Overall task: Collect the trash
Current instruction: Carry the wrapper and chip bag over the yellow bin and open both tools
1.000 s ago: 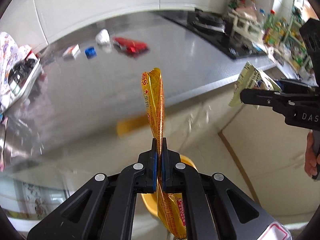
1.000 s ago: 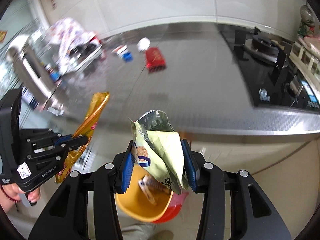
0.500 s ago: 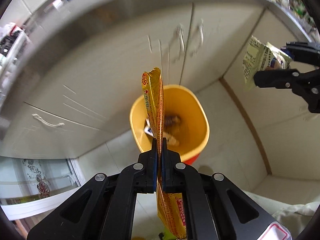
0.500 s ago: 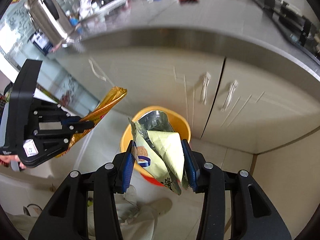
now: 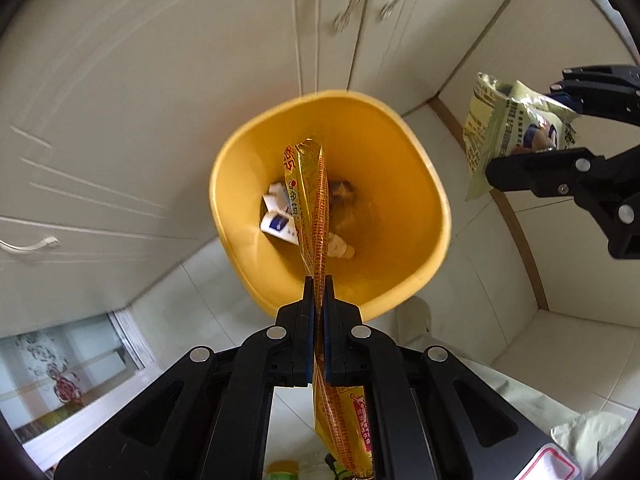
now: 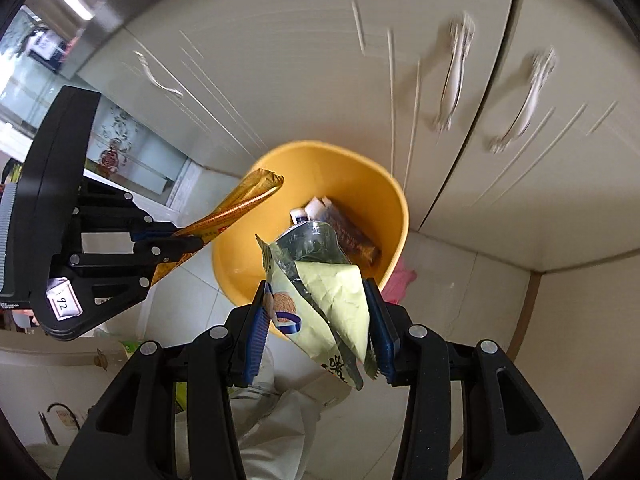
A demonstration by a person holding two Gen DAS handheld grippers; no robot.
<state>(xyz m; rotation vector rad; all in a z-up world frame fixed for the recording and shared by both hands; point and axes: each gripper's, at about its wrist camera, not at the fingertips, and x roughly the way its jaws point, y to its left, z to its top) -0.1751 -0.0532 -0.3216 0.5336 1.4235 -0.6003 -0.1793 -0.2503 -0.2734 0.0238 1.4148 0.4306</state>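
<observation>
My left gripper (image 5: 317,288) is shut on a long golden-orange wrapper (image 5: 310,200) and holds it above the open yellow bin (image 5: 424,200) on the floor. It also shows in the right wrist view (image 6: 188,242), where the wrapper (image 6: 244,200) reaches over the bin's left rim (image 6: 224,256). My right gripper (image 6: 316,304) is shut on a pale green snack bag (image 6: 332,292), above the bin's near rim. In the left wrist view this gripper (image 5: 532,136) and bag (image 5: 496,132) are to the right of the bin. Several discarded packets (image 5: 278,220) lie inside.
Cream cabinet doors (image 6: 460,80) with handles stand right behind the bin. Pale floor tiles (image 5: 560,340) surround it. A pink scrap (image 6: 402,280) shows beside the bin. A glass door with a flower pattern (image 5: 60,376) is at the left. The person's light trousers (image 6: 276,428) are below.
Both grippers have swung down from the counter and come closer to the bin, which now looks larger. Each still holds its wrapper.
</observation>
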